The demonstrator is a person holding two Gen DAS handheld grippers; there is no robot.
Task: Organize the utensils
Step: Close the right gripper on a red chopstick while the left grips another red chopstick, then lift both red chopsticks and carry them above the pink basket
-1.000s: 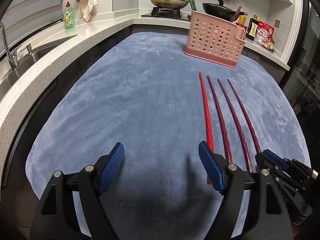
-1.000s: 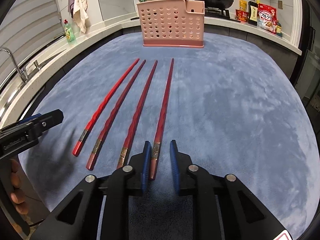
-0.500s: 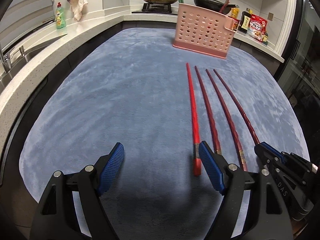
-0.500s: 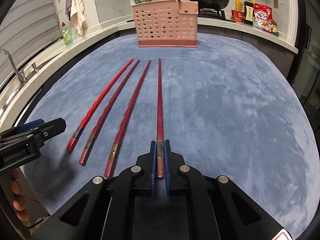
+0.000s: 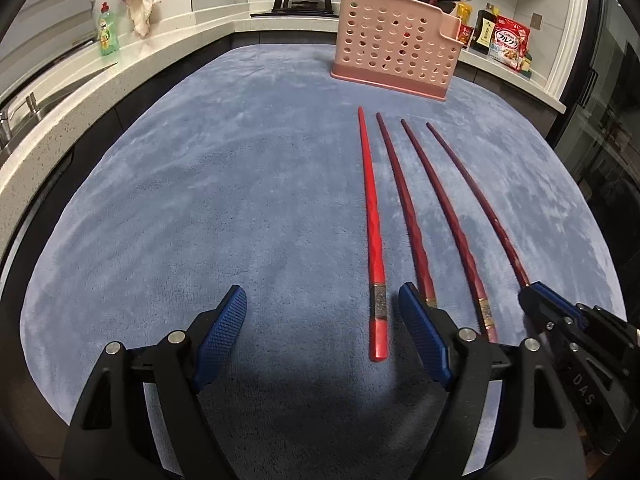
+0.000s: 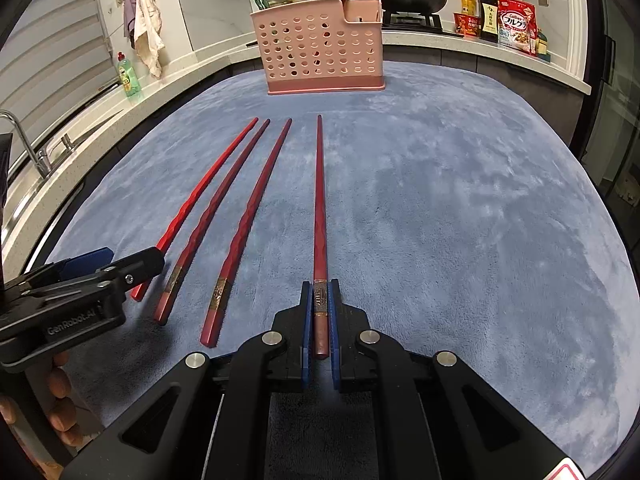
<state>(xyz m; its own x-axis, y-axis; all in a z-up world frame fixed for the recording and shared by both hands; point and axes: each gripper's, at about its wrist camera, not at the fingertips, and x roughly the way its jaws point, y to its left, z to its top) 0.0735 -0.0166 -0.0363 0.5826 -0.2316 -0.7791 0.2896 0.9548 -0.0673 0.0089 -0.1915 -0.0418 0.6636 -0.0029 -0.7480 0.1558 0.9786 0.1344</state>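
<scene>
Chopsticks, four, lie side by side on the blue mat (image 6: 460, 208), long axes pointing away toward the pink holder (image 6: 320, 52) at the far edge, thick banded ends nearest the grippers.

Right gripper (image 6: 320, 304): jaws closed down to the width of the rightmost chopstick (image 6: 320, 200), pinching it at the decorated band. Stick runs straight out from the jaws, in line with the fingers, tip aimed at the holder. Cannot tell whether the far tip rests on the mat or is lifted.

Left gripper (image 5: 322, 332): jaws spread wide, holding nothing. Bright red chopstick (image 5: 374, 240) lies in front, its butt end between the fingers, nearer the right pad. The two middle chopsticks (image 6: 248, 216) lie between the two grippers, butt ends just beside the left gripper's right finger.

Change from a second ago: right jaws were part open around the butt end, stick angled; now clamped, stick squared to the jaw axis. Left gripper has drifted so the red stick now sits inside its span.

Judgement: right hand is nearer the holder run; lift and carry forward comes next.
</scene>
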